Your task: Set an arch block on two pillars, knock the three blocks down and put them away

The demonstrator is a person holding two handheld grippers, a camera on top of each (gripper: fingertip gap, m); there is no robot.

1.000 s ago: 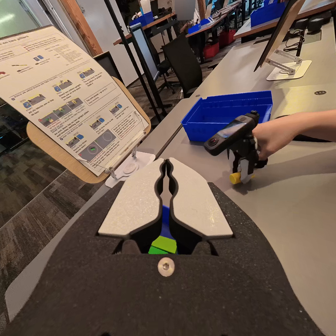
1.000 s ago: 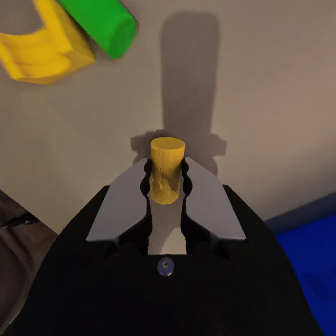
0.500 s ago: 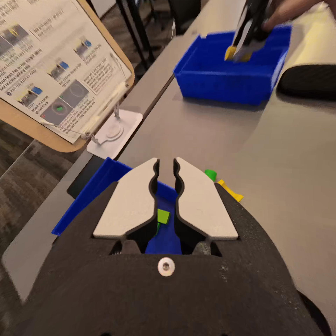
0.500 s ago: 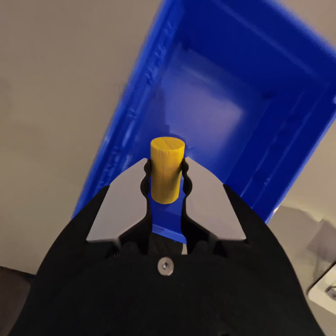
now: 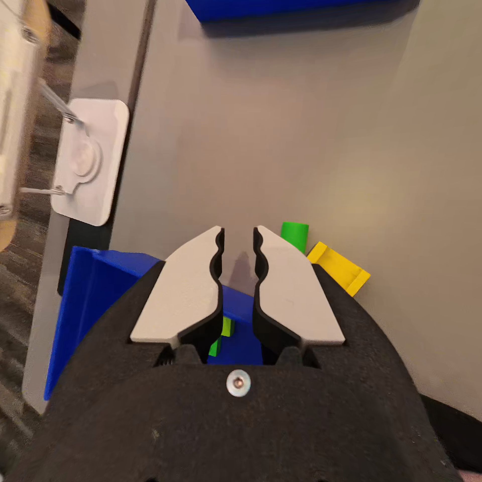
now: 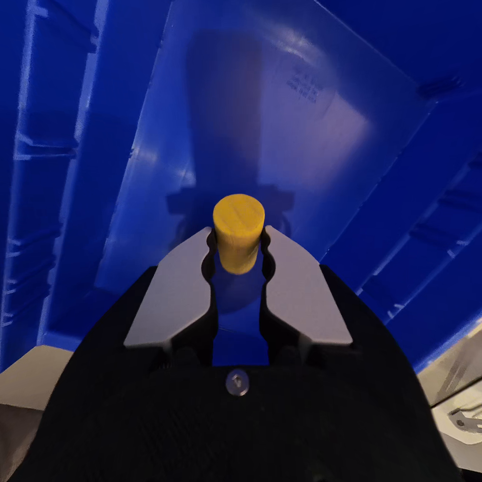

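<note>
We are now lowering the yellow pillar [image 6: 238,232] inside the blue bin [image 6: 365,78], right tool [image 6: 238,236] clenching its light, stiff, smooth sides; left tool [image 5: 237,236] is hanging released, empty.

A grey table [image 5: 287,130] fills most of the left wrist view, evenly lit with a warm sheen. Left of the table's edge lies dark patterned carpet [image 5: 15,300]. On the table's left strip stands a white stand base [image 5: 88,161].

Black tool [image 5: 237,232] bodies, pale grey wavy-edged fingers [image 6: 177,287], silver screws
</note>
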